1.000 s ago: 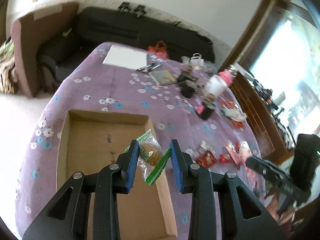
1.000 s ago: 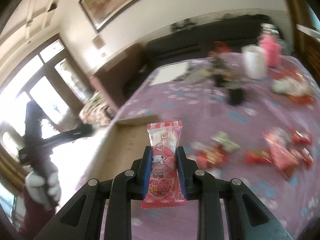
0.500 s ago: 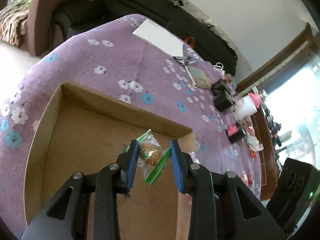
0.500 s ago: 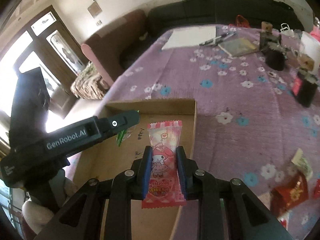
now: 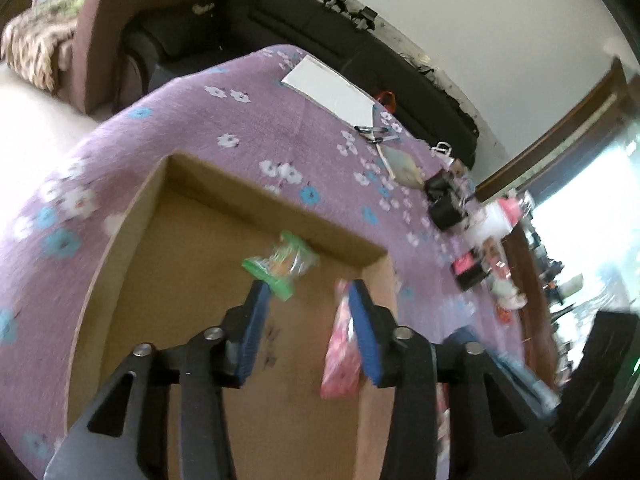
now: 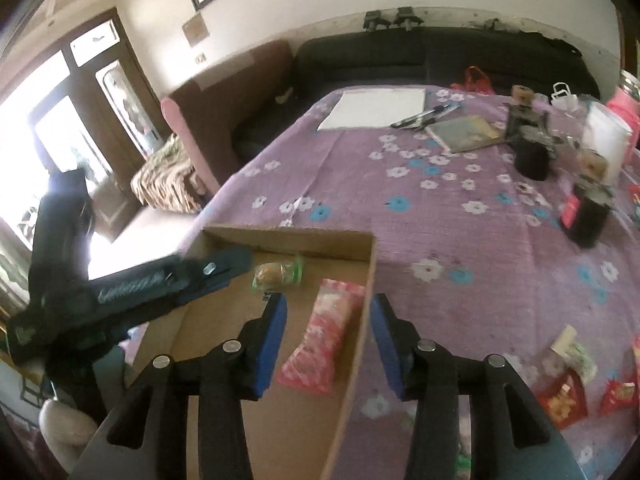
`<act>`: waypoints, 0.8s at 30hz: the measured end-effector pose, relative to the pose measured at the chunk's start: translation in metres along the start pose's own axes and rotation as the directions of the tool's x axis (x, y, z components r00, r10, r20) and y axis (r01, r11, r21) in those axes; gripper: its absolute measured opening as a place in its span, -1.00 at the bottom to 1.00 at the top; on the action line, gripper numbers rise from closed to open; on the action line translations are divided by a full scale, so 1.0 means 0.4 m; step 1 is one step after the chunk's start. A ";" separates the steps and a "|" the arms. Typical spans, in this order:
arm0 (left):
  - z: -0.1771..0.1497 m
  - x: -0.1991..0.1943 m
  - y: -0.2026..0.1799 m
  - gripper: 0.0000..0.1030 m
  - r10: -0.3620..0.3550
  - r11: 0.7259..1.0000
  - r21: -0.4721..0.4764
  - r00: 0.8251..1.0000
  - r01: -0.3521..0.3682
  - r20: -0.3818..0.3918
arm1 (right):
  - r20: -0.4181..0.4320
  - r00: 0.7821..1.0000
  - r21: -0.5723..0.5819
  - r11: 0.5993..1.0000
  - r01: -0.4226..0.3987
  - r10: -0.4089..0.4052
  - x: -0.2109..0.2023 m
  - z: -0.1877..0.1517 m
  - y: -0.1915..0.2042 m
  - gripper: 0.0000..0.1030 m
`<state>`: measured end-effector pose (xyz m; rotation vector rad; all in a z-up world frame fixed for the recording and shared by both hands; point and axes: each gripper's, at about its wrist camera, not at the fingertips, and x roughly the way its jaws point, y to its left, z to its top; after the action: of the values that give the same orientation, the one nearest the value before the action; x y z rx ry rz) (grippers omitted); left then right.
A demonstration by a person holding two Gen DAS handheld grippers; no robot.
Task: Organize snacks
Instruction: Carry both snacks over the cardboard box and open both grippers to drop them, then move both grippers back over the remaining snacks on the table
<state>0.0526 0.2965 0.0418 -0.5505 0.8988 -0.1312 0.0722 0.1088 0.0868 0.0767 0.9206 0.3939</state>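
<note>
A shallow cardboard box [image 5: 276, 206] [image 6: 288, 238] lies on the purple flowered tablecloth. My left gripper [image 5: 306, 332] is open above the box; the green-edged clear snack packet [image 5: 282, 264] [image 6: 278, 276] is free of its jaws, just beyond them. My right gripper [image 6: 326, 340] is open over the box's right side; the pink snack packet [image 6: 320, 344] [image 5: 340, 360] is loose between its jaws, inside the box by the right wall. The left gripper also shows in the right wrist view [image 6: 224, 270].
Several red snack packets [image 6: 564, 398] lie on the cloth right of the box. Farther back stand black cups [image 6: 530, 158], a white cup [image 6: 608, 144], a notebook [image 6: 464, 132], pens and white paper [image 6: 376, 108]. A dark sofa [image 6: 440, 60] lies beyond the table.
Both grippers have opened over the box. The green packet has left the left gripper and the pink packet has left the right gripper; both are now in the box.
</note>
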 end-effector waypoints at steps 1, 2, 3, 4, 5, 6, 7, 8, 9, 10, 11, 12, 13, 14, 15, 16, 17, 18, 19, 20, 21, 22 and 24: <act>-0.013 -0.004 -0.001 -0.17 0.018 1.000 0.012 1.000 -0.018 0.002 | 0.005 1.000 -0.001 1.000 0.008 -0.008 -0.013 -0.003 -0.005 -0.12; -0.037 -0.007 -0.001 -0.17 0.051 0.998 0.033 0.999 -0.051 -0.003 | 0.013 1.000 -0.003 1.000 0.025 -0.025 -0.035 -0.012 -0.017 -0.12; -0.053 -0.006 0.001 -0.17 0.075 0.996 0.048 0.997 -0.074 -0.011 | 0.017 0.999 -0.006 0.999 0.036 -0.036 -0.054 -0.022 -0.028 -0.12; -0.076 0.000 0.007 -0.16 0.115 0.991 0.068 0.993 -0.113 -0.030 | 0.017 0.999 -0.005 0.999 0.048 -0.048 -0.071 -0.035 -0.041 -0.11; -0.088 0.005 0.013 -0.17 0.142 0.988 0.074 0.989 -0.138 -0.045 | 0.015 0.998 0.000 0.998 0.057 -0.057 -0.085 -0.046 -0.052 -0.11; -0.098 0.009 0.022 -0.16 0.162 0.985 0.074 0.985 -0.158 -0.062 | 0.012 0.998 0.006 0.998 0.063 -0.063 -0.099 -0.058 -0.065 -0.12; -0.105 0.006 0.033 -0.17 0.177 0.983 0.070 0.981 -0.171 -0.081 | 0.010 0.998 0.014 0.998 0.064 -0.064 -0.122 -0.076 -0.081 -0.11; -0.108 -0.002 0.037 -0.16 0.188 0.980 0.074 0.979 -0.182 -0.079 | 0.011 0.998 0.020 0.998 0.065 -0.065 -0.141 -0.089 -0.093 -0.11; -0.112 -0.014 0.044 -0.16 0.213 0.975 0.078 0.975 -0.208 -0.064 | 0.015 0.997 0.023 0.997 0.070 -0.071 -0.163 -0.102 -0.105 -0.11; -0.114 -0.023 0.053 -0.16 0.221 0.973 0.076 0.974 -0.217 -0.051 | 0.026 0.997 0.024 0.997 0.079 -0.079 -0.194 -0.117 -0.117 -0.11; -0.115 -0.032 0.060 -0.16 0.206 0.977 0.065 0.978 -0.203 -0.044 | 0.031 0.996 0.028 0.996 0.083 -0.084 -0.218 -0.124 -0.127 -0.11; -0.113 -0.041 0.068 -0.16 0.175 0.984 0.047 0.984 -0.173 -0.038 | 0.046 0.995 0.030 0.995 0.092 -0.093 -0.249 -0.135 -0.139 -0.11; -0.111 -0.058 0.076 -0.17 0.138 0.990 0.022 0.990 -0.138 -0.025 | 0.060 0.993 0.031 0.994 0.103 -0.105 -0.278 -0.143 -0.148 -0.11; -0.110 -0.081 0.075 -0.17 0.124 0.992 0.006 0.992 -0.124 -0.011 | 0.072 0.991 0.033 0.993 0.111 -0.113 -0.303 -0.149 -0.155 -0.10; -0.110 -0.103 0.067 -0.17 0.113 0.994 0.004 0.994 -0.113 0.001 | 0.083 0.989 0.035 0.992 0.118 -0.121 -0.329 -0.154 -0.162 -0.10; -0.111 -0.138 0.050 -0.17 0.088 0.996 0.012 0.996 -0.088 0.024 | 0.100 0.987 0.037 0.992 0.123 -0.126 -0.365 -0.158 -0.169 -0.10; -0.118 -0.189 0.022 -0.17 0.055 0.998 0.033 0.997 -0.057 0.062 | 0.114 0.985 0.038 0.991 0.126 -0.129 -0.394 -0.160 -0.173 -0.10; -0.128 -0.248 -0.011 -0.17 0.018 0.997 0.066 0.995 -0.025 0.102 | 0.132 0.982 0.038 0.991 0.131 -0.135 -0.426 -0.162 -0.175 -0.10; -0.134 -0.280 -0.031 -0.17 -0.006 0.996 0.087 0.993 -0.004 0.120 | 0.161 0.976 0.036 0.989 0.142 -0.146 -0.474 -0.162 -0.174 -0.10; -0.150 -0.342 -0.063 -0.17 -0.052 0.992 0.119 0.988 0.035 0.144 | 0.184 0.971 0.035 0.988 0.151 -0.155 -0.516 -0.164 -0.171 -0.10; -0.165 -0.385 -0.085 -0.17 -0.084 0.988 0.138 0.984 0.062 0.158 | 0.212 0.965 0.035 0.988 0.153 -0.157 -0.565 -0.168 -0.168 -0.10; -0.189 -0.451 -0.116 -0.17 -0.135 0.980 0.168 0.975 0.106 0.174 | 0.236 0.959 0.039 0.988 0.151 -0.156 -0.614 -0.173 -0.166 -0.03; -0.228 -0.542 -0.158 -0.17 -0.206 0.962 0.222 0.959 0.161 0.194 | 0.272 0.952 0.048 0.990 0.134 -0.142 -0.699 -0.187 -0.165 0.10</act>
<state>-0.1460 0.2782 0.1816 -0.4462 0.6126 -0.3240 -0.1178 -0.0617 0.2385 0.0906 0.6523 0.2318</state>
